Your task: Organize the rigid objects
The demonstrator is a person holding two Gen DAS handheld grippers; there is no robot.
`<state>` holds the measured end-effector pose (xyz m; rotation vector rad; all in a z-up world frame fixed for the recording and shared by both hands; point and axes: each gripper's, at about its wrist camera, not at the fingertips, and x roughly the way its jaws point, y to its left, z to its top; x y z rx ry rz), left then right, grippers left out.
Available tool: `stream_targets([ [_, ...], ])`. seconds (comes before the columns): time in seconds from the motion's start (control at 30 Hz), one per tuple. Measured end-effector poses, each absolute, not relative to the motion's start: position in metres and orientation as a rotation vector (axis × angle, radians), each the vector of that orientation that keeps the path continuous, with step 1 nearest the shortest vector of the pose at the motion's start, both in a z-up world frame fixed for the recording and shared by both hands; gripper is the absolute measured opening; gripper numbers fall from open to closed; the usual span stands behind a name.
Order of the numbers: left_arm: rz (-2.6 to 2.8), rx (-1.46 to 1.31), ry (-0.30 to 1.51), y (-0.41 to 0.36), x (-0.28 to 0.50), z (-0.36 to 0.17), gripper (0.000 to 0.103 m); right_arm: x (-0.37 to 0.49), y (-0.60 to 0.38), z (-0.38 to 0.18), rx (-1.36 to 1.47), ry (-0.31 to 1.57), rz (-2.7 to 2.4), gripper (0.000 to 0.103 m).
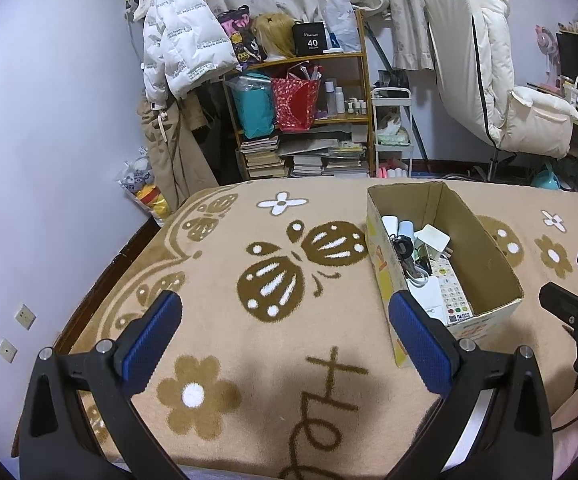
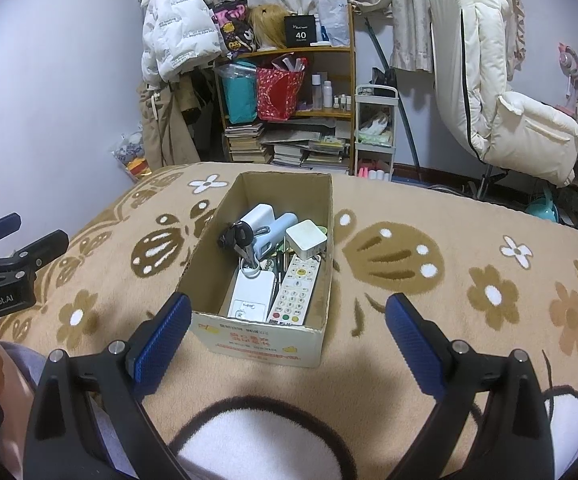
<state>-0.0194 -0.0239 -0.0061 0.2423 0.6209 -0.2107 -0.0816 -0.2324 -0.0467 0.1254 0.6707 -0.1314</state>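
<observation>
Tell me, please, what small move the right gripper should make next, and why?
Probably ease the right gripper forward and down toward the white remote at the cardboard box's near end: both grippers are open and empty, and the box sits straight ahead of it.

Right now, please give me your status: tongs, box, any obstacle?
Left tongs open, empty. Right tongs open, empty. Cardboard box on the blanket, holding the remote, charger and keys. Nothing in the way.
</observation>
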Motion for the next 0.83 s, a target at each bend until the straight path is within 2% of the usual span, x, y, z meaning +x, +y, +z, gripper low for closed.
stream_targets([
  [0.83,-0.207,0.258,0.616,-0.0197,-0.019,-0.005,0.102,-0.0836,-0.2351,-0.0495,0.127,0.673,-0.134,0.102],
])
